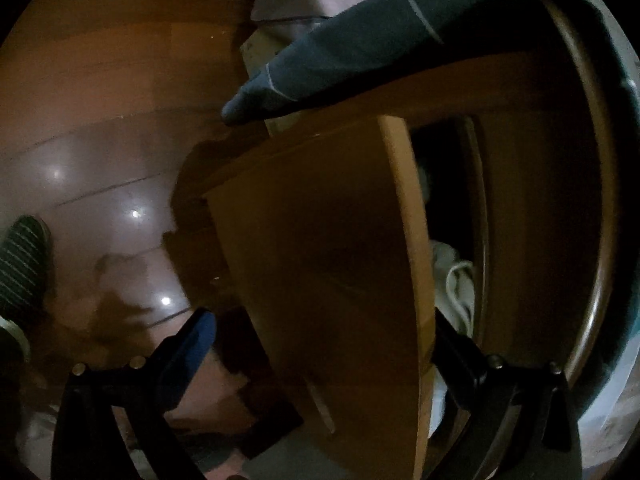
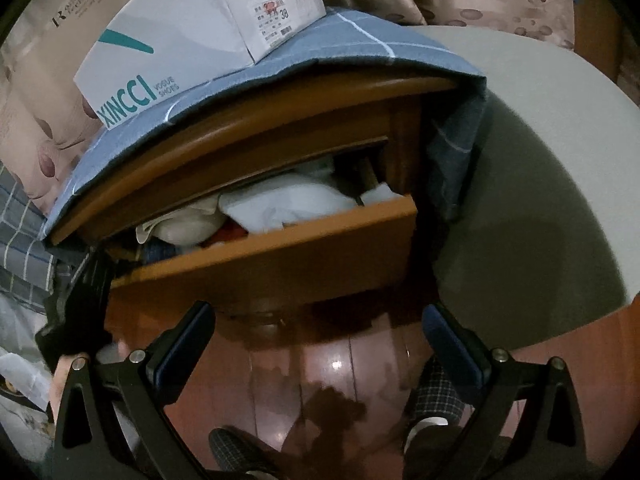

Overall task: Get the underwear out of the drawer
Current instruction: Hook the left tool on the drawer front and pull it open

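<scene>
Between spread fingers of left gripper (image 1: 320, 344): orange-brown wooden drawer front (image 1: 320, 264). Right gripper (image 2: 316, 340) spread, empty, below half-open drawer. Crumpled white fabric underwear (image 2: 288, 202) heaped inside drawer, long axis along drawer front; pointing direction unclear.

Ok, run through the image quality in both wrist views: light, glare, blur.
Left wrist view: dim and murky, drawer front smeared by blur, lamp glare spots on the floor, drawer interior nearly black. Right wrist view: brighter and sharper, shoe box print readable, white clothes in the drawer clear, one glare spot on the floor; strong fisheye bending in both.
</scene>
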A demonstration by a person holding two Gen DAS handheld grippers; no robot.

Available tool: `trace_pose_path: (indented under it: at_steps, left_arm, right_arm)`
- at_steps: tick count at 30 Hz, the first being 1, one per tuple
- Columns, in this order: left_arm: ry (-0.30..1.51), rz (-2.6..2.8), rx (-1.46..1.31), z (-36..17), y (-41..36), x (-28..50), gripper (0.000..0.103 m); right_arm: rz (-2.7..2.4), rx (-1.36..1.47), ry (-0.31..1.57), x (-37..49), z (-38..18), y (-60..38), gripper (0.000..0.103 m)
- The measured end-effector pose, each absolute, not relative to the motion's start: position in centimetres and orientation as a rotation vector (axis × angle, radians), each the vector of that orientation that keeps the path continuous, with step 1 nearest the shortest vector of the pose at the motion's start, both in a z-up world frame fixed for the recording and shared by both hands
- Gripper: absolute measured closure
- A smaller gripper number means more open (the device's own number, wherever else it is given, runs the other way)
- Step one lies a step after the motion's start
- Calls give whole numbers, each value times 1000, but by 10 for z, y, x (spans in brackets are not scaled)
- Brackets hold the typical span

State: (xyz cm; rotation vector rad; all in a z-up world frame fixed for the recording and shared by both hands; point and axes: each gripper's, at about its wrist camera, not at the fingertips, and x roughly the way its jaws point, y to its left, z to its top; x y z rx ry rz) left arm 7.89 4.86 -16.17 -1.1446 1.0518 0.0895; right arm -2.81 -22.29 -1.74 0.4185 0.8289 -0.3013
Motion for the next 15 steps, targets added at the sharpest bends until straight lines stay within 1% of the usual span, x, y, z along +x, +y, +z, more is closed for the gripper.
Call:
trace_pose_path:
  at_steps: [5,15]
  left_arm:
    - [1083,133,-1067,-152,54,59,0]
    - [1168,131,-937,-129,69,50,0]
  right_arm:
    - [-307,423,824,-29,-17,-224,0]
    - [-306,422,820,-31,-16,-224,0]
